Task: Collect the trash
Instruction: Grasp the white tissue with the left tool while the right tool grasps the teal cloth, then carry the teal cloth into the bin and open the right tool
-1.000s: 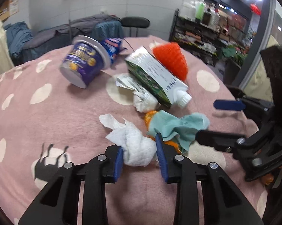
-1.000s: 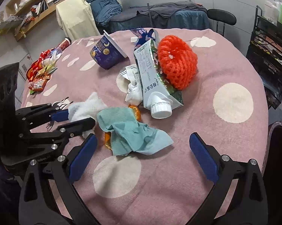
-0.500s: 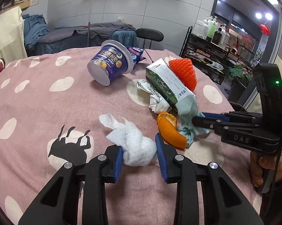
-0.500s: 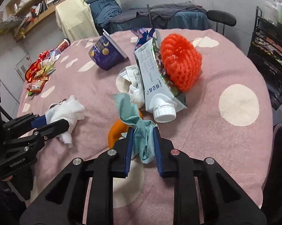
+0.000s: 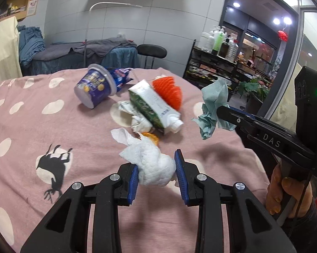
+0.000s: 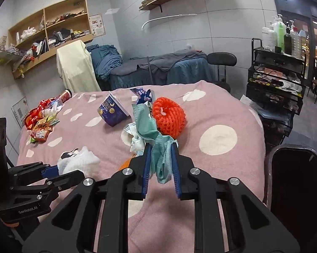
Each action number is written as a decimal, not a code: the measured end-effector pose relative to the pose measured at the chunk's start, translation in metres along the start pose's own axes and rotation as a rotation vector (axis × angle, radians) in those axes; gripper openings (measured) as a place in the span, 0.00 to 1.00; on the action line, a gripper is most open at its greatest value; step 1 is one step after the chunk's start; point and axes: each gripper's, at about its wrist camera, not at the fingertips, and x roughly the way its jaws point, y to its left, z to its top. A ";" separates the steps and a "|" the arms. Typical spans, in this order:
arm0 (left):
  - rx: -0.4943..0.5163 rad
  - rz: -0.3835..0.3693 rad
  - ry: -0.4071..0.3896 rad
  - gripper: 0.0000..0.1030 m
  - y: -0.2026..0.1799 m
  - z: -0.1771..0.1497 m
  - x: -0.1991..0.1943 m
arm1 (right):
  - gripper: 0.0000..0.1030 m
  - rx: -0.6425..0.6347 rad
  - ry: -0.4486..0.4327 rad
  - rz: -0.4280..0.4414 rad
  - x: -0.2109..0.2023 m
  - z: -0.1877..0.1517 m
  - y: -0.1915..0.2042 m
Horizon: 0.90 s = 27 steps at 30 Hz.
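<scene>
A: What was the biggest thing in view?

B: The table under its pink dotted cloth [image 5: 42, 126]. Everything else sat on it or hung over it. At its right edge, in the right wrist view, stood a dark bin [image 6: 295, 181], which I judged to be where the trash goes.

A: And on the table?

B: Near its middle, a toppled purple cup [image 5: 95, 88], a green-and-white carton [image 5: 152, 105] and an orange net [image 5: 169, 90] beside it, with crumpled paper [image 5: 133, 118] against the carton.

A: The grippers?

B: The right gripper [image 6: 160, 166] was clenched on the teal cloth [image 6: 156, 139], which hung clear of the table. The left gripper [image 5: 156, 175] was grasping the white tissue wad [image 5: 152, 162] just over the table's near side.

A: How to carry on well?

B: Keep both grips firm, since soft wads slip. Lift high enough that trailing ends miss the carton, then release only once squarely over the bin's mouth.
</scene>
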 end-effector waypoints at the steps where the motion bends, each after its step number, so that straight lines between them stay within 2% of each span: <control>1: 0.009 -0.009 -0.002 0.31 -0.006 0.000 0.000 | 0.20 0.004 -0.005 -0.009 -0.005 -0.001 -0.003; 6: 0.054 -0.053 -0.007 0.31 -0.035 0.002 0.006 | 0.20 0.041 -0.033 -0.076 -0.037 -0.011 -0.028; 15: 0.130 -0.148 0.013 0.31 -0.084 0.003 0.022 | 0.20 0.136 -0.066 -0.256 -0.088 -0.037 -0.087; 24: 0.184 -0.222 0.040 0.31 -0.120 0.005 0.037 | 0.20 0.271 -0.021 -0.401 -0.102 -0.065 -0.145; 27: 0.206 -0.238 0.046 0.31 -0.131 0.006 0.041 | 0.20 0.317 0.004 -0.420 -0.098 -0.073 -0.162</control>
